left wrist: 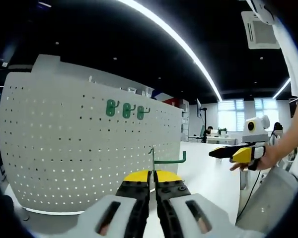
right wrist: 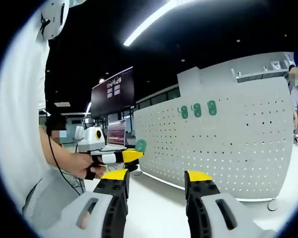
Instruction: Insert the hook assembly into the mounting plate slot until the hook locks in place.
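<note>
Before the white pegboard (left wrist: 79, 148), left gripper (left wrist: 153, 179) jaws pinch a green hook (left wrist: 168, 157); right gripper (right wrist: 156, 179) jaws gape wide, holding nothing.

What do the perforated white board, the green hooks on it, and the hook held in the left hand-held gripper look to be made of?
The white perforated board looks like painted sheet metal or plastic: matte, even finish, with regular punched holes that light shines through. The three green hooks mounted on it look like glossy moulded plastic, though coated metal is possible. The thin green hook held by the left hand-held gripper looks like bent coated wire.
</note>
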The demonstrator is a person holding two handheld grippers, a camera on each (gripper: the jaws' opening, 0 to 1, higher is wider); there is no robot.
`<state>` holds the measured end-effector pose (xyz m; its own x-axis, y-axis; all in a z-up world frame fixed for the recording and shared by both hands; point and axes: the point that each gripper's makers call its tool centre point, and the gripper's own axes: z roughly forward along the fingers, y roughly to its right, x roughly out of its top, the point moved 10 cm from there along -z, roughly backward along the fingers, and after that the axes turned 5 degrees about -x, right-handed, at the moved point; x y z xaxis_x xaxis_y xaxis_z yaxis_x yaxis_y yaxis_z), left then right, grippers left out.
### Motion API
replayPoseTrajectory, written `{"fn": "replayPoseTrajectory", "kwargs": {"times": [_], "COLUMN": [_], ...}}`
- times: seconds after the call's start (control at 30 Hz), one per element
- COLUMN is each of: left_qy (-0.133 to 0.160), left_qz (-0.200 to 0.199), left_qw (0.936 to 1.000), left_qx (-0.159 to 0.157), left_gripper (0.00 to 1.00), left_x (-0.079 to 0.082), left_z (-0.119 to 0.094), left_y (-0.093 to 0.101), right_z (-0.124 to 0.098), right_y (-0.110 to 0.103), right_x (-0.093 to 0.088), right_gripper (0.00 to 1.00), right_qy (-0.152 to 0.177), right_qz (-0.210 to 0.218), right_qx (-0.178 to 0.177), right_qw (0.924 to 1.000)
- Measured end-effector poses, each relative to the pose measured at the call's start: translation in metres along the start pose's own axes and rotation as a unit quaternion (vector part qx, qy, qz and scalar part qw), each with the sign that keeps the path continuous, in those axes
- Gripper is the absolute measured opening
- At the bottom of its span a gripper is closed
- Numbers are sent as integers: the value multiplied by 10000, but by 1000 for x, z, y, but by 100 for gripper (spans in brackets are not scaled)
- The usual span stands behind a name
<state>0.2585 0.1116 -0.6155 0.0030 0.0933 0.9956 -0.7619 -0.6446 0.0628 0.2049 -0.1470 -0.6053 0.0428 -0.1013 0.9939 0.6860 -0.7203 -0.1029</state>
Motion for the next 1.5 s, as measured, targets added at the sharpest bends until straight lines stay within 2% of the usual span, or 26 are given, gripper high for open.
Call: {"fn": "replayPoseTrajectory", "kwargs": {"times": [0.4, 0.77, 1.33, 1.43, 1.5], "left_qy": [148, 151, 219, 213, 217], "left_qz": [69, 166, 196, 216, 231], "left_qw": [9998, 9996, 9990, 9988, 9986], "left_qx": [-93, -146, -350, -393, -414], "left_gripper": [2, 2, 2, 2, 2], "left_x": [12, 17, 25, 25, 26], "left_z": [10, 19, 29, 30, 31], "left_y": [12, 26, 43, 46, 47], "right_z": [21, 29, 39, 40, 40], "right_y": [-5, -7, -15, -16, -17], "right_x": [11, 18, 26, 27, 28], "right_gripper": [41, 33, 33, 31, 23], "right_qy": [200, 326, 534, 551, 533], "right_qz": [67, 111, 330, 347, 294], "right_qx": [83, 169, 248, 275, 323], "right_qw": [9997, 9993, 9977, 9975, 9976]}}
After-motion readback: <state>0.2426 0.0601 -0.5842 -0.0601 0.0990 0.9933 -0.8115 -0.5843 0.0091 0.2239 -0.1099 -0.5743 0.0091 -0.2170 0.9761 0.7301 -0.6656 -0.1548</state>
